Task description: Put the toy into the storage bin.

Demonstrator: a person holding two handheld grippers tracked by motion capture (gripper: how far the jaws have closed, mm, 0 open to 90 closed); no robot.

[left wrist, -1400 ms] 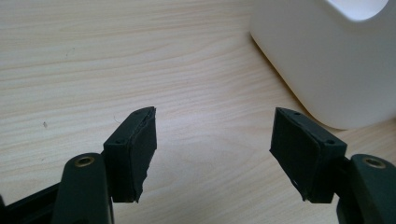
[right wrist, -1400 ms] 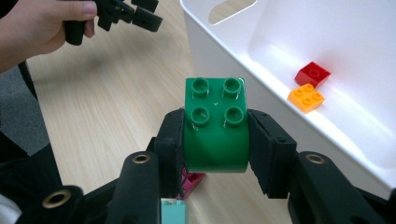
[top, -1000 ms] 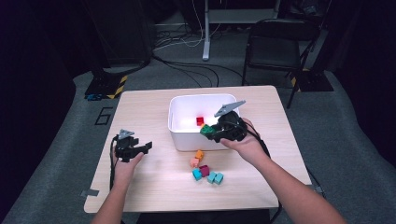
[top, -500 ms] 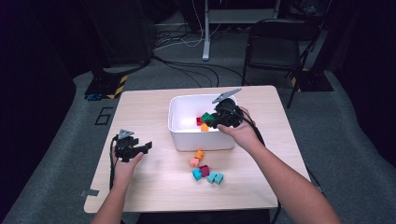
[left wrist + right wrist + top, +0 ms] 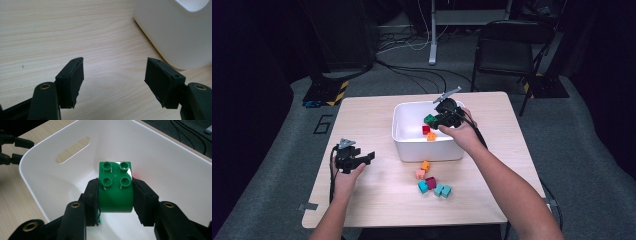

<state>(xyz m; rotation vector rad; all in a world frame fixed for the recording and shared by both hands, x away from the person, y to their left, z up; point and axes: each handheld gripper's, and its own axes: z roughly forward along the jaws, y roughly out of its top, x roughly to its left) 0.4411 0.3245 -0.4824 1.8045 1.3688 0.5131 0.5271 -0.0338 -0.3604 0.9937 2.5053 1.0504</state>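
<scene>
A green studded brick (image 5: 115,187) is clamped between the pads of my right gripper (image 5: 115,195), which is shut on it and holds it over the inside of the white bin (image 5: 160,165). From above, the right gripper (image 5: 438,119) and green brick (image 5: 429,119) hover over the bin (image 5: 412,150), where a red brick (image 5: 426,129) and an orange brick (image 5: 431,136) lie. My left gripper (image 5: 362,159) rests on the table at the left, open with nothing between its pads (image 5: 72,80). The bin's outer wall (image 5: 175,32) stands to its right.
Several loose bricks lie on the wooden table (image 5: 362,115) in front of the bin: orange (image 5: 425,165), pink (image 5: 420,174), dark red (image 5: 431,182) and teal ones (image 5: 442,190). A black chair (image 5: 507,45) and floor cables stand beyond the table's far edge.
My right gripper has carried the green brick from the bin's near right rim to over the bin's inside. The left gripper has stayed in place.
</scene>
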